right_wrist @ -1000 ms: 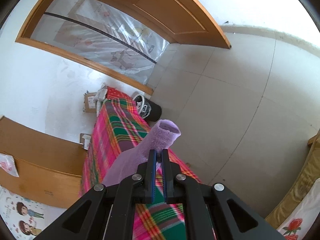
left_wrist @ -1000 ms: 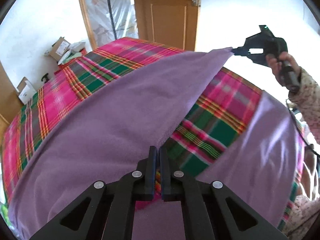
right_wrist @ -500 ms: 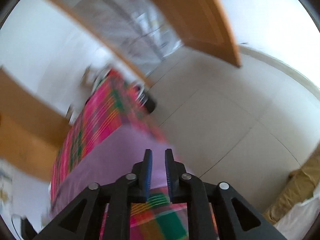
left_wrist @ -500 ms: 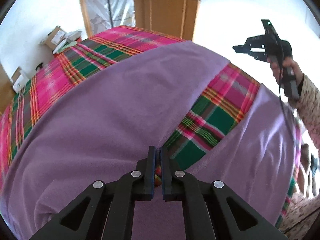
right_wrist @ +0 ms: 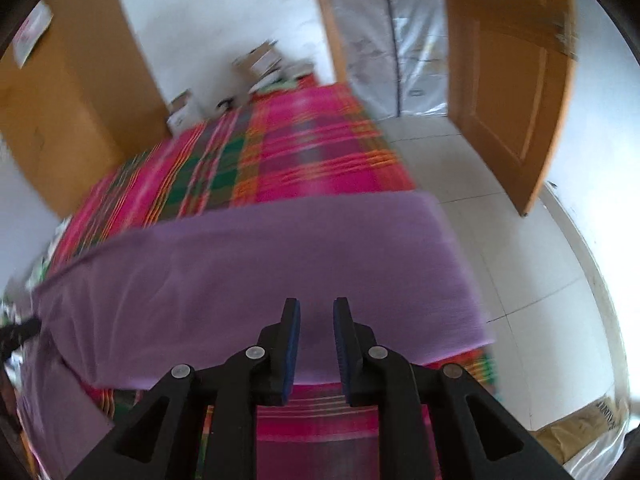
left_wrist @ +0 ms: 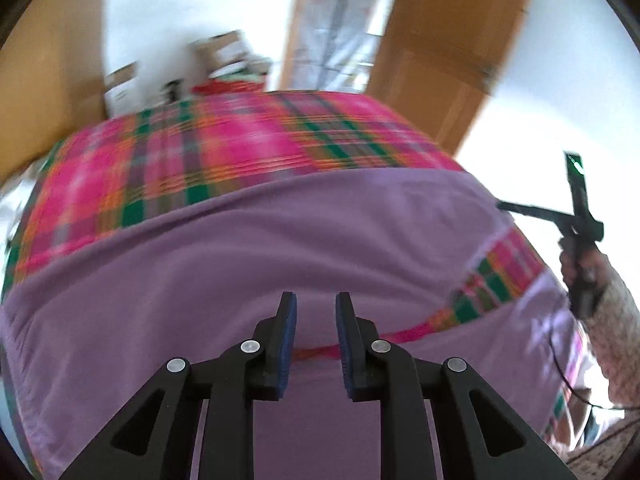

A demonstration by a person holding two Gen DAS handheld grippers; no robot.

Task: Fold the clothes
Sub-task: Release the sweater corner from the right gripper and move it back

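The purple garment (left_wrist: 248,264) lies spread across the pink-and-green plaid bedcover (left_wrist: 224,148), one part folded over another so that a wedge of plaid shows between two purple edges at the right of the left wrist view; its far edge runs as a long, gently curved line across the bed, with bare plaid beyond it up to the head end; both views are blurred by motion, so finer seams cannot be made out.

The left gripper (left_wrist: 316,312) hangs over the near part of the garment with its jaws opening; the blue-padded fingers (left_wrist: 289,320) stand apart and nothing lies between them. The right gripper (right_wrist: 316,316) is likewise opening, fingers apart, empty, poised above the garment's near right portion; in the left wrist view it shows at the right, held in a hand (left_wrist: 580,264) with a patterned sleeve (left_wrist: 616,332), off the bed's right side and clear of the cloth.

In the right wrist view the garment's right edge reaches the bed's side edge; beyond that edge lies open white tiled floor (right_wrist: 520,264), leading to a wooden door (right_wrist: 508,80) standing ajar and a plastic-sheeted doorway (right_wrist: 400,40). At the bed's far end sit cardboard boxes (right_wrist: 260,60) against the white wall, with a wooden cabinet (right_wrist: 64,100) to the left, close beside the bed.
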